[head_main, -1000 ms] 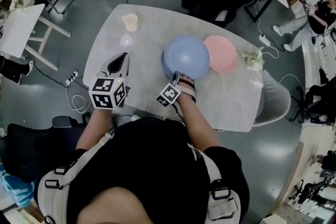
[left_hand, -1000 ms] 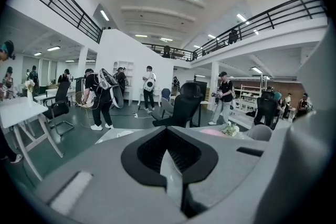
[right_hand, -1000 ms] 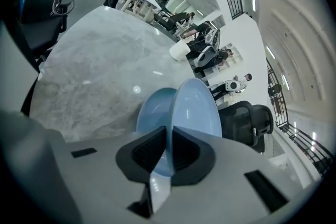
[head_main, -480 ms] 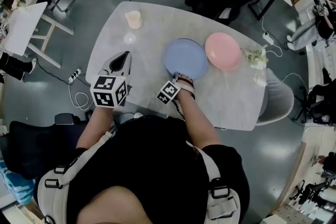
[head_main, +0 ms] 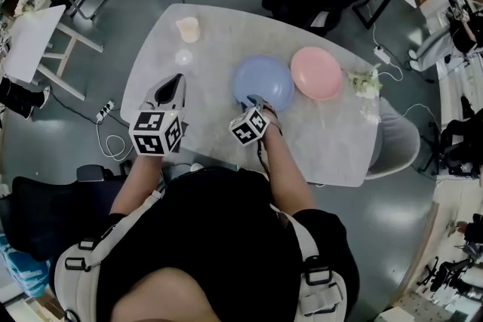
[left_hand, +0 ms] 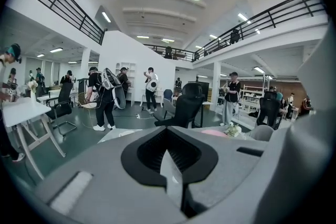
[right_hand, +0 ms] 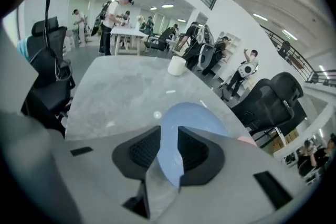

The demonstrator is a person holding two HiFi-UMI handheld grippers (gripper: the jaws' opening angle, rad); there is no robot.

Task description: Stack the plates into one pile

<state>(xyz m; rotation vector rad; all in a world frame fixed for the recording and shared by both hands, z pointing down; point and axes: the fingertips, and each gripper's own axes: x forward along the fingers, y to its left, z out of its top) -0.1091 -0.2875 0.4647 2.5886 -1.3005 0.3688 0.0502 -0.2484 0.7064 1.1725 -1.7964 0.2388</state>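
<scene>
The right tongs (head_main: 259, 102) are opening, the blue plate's (head_main: 264, 78) 6 o'clock rim between them. It lies mid-counter (head_main: 219, 38), the pink plate (head_main: 317, 73) just beside at 3 o'clock. The left tongs (head_main: 174, 84), closed and empty, hover at its 9 o'clock.

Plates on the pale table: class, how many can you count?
2. A blue plate lies at the middle of the table; a pink plate sits beside it, toward the right end. Another could hide beneath either.
</scene>
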